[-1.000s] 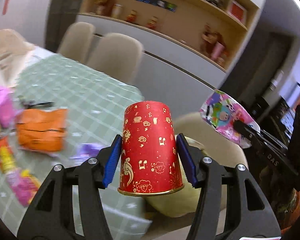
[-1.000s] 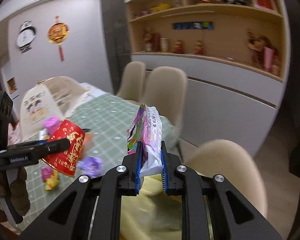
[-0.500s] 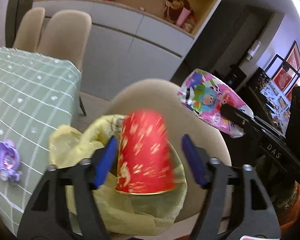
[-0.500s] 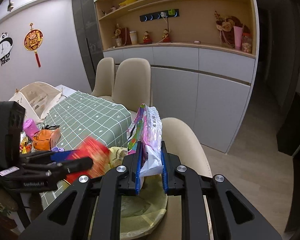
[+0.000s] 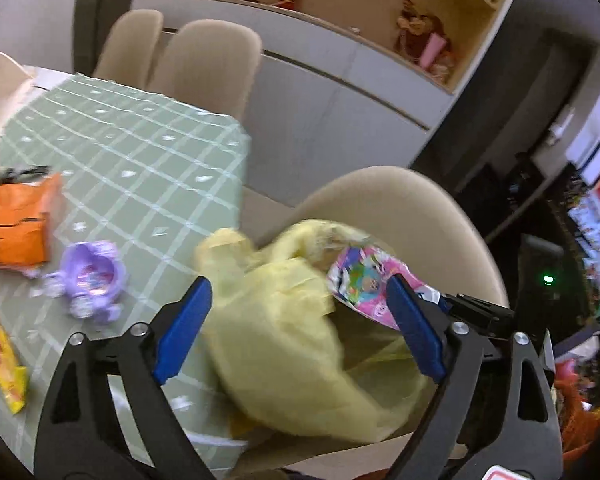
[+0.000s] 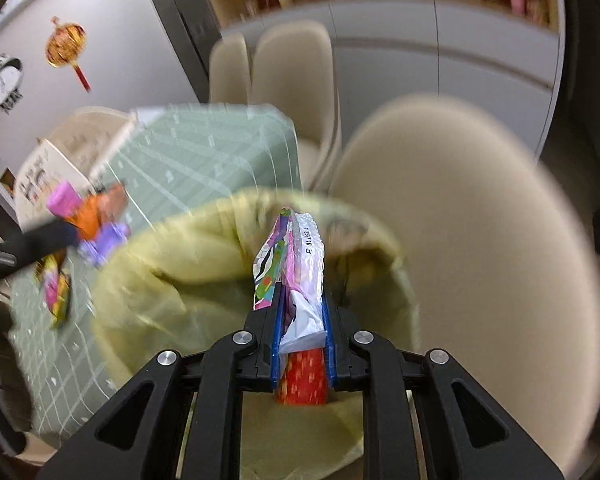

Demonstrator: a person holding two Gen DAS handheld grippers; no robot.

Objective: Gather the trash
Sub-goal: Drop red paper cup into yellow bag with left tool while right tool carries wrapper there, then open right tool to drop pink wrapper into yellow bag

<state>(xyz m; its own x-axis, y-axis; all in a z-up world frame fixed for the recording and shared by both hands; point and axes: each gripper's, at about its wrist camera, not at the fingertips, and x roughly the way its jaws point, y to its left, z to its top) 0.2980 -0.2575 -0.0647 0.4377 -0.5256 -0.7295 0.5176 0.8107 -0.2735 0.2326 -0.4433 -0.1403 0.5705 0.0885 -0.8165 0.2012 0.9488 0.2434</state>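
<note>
1. Over the yellow bag (image 5: 300, 344) that sits on the beige chair (image 5: 412, 208), we hold both sets of tongs at its mouth.

2. Our left tongs (image 5: 300, 328) gape wide; they have just been opening, and nothing is between the blue pads (image 5: 182, 330).

3. We see the red cup (image 6: 303, 378) already lying down inside the bag, visible under the right tongs in the right wrist view.

4. Our right tongs (image 6: 302, 336) are pinched nearly closed on the pink snack wrapper (image 6: 296, 264), which hangs over the bag's mouth and is not yet let go.

5. We judge the job partly done: the cup is binned, and the wrapper needs only a release.

6. Beside the bag, on the green checked tabletop (image 5: 140, 168), more remains: an orange packet (image 5: 16, 224), a purple toy (image 5: 90, 280) nearer the bag, and a yellow-and-pink wrapper (image 5: 4, 356) by the left tongs.

7. We count the toy as doubtful trash; the other two likely go in the bag next.
</note>
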